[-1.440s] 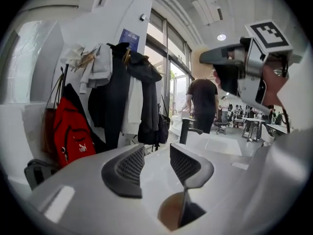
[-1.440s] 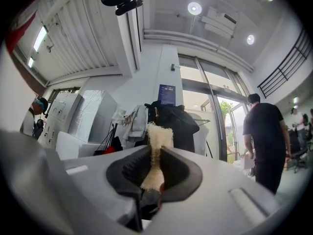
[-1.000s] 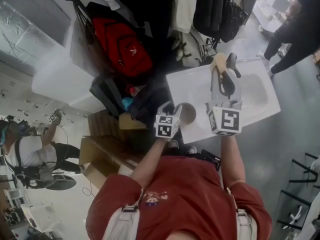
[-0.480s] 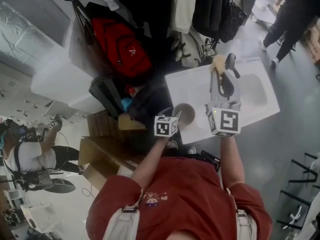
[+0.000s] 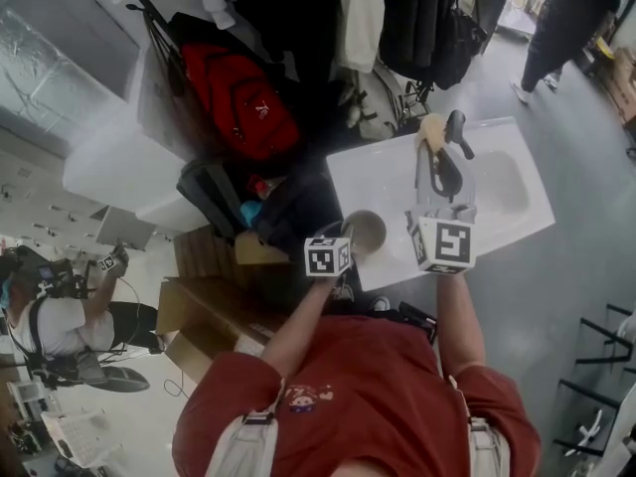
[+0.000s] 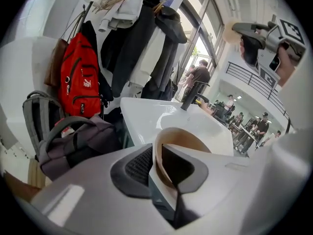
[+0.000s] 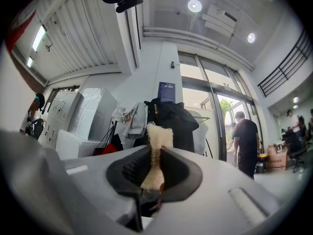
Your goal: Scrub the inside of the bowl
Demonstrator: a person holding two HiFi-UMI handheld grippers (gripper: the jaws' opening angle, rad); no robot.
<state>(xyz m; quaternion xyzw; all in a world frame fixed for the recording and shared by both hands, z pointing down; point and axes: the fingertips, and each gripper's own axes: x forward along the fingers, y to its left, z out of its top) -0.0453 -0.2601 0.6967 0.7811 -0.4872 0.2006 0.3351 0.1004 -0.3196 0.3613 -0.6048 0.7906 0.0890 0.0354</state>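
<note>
Presently bowl [image 6: 187,138] is clamped at rim by left tool [image 6: 157,165], jaws just closed, steadying it on counter [image 5: 393,172]; sponge [image 7: 159,138] is pinched in right tool [image 7: 156,170], raised ready.

An open, high-ceilinged workspace hall: a freestanding white sink [image 5: 383,182], jackets [image 6: 146,38] and a red backpack [image 5: 238,102] on a rack, tall glass doors [image 7: 215,126], cardboard boxes [image 5: 209,306].

Beige bowl [image 5: 366,232] at white sink [image 5: 397,172]'s near corner, rim pinched in left tongs [image 6: 157,156], pale fibrous scrubber [image 7: 159,137] clamped in right tongs [image 7: 155,166]
</note>
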